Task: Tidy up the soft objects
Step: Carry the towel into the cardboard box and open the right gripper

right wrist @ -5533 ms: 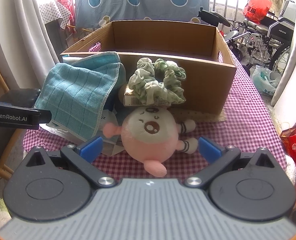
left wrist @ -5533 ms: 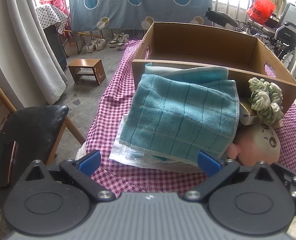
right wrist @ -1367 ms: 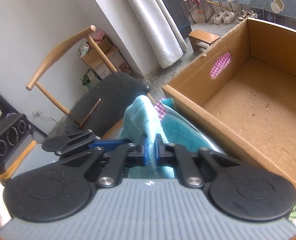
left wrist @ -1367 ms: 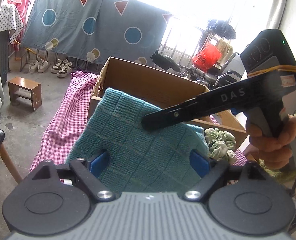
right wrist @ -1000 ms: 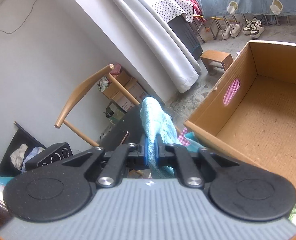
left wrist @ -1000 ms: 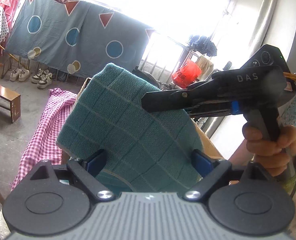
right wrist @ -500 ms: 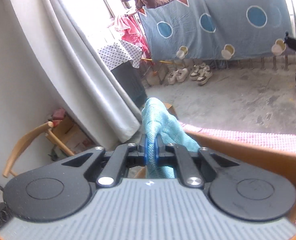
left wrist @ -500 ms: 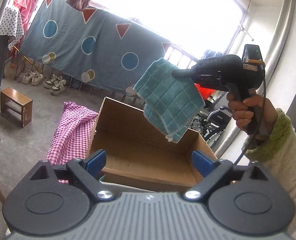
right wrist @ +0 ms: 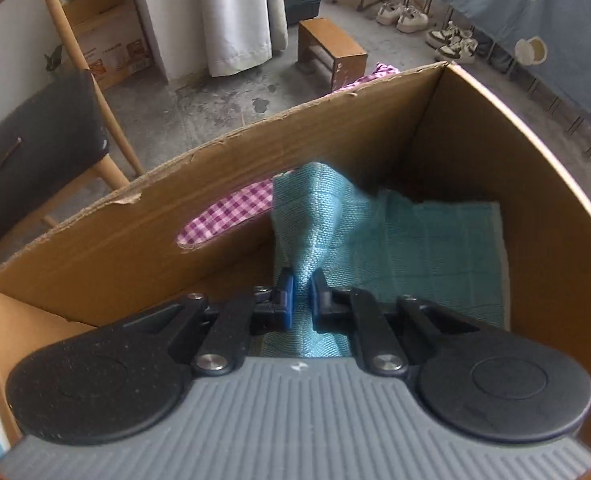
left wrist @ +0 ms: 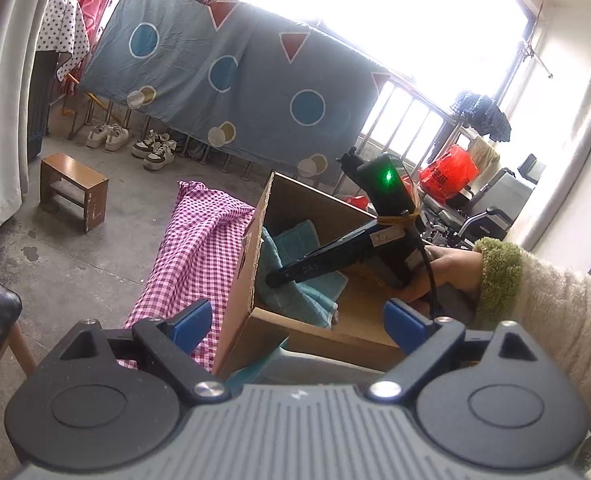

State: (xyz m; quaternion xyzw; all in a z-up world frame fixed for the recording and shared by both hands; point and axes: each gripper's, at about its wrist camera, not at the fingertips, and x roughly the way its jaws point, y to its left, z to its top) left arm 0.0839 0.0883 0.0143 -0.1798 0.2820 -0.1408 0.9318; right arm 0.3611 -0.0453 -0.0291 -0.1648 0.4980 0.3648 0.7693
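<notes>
Down inside the cardboard box (right wrist: 335, 148), the right gripper (right wrist: 300, 294) pinches a fold of the teal towel (right wrist: 399, 240) between nearly closed fingers, the rest of the cloth spread over the box floor toward the far corner. Back at the near side, the left gripper (left wrist: 295, 316) hangs with its blue-tipped fingers (left wrist: 189, 320) spread wide, holding nothing, above the pink checkered tablecloth (left wrist: 199, 248).
</notes>
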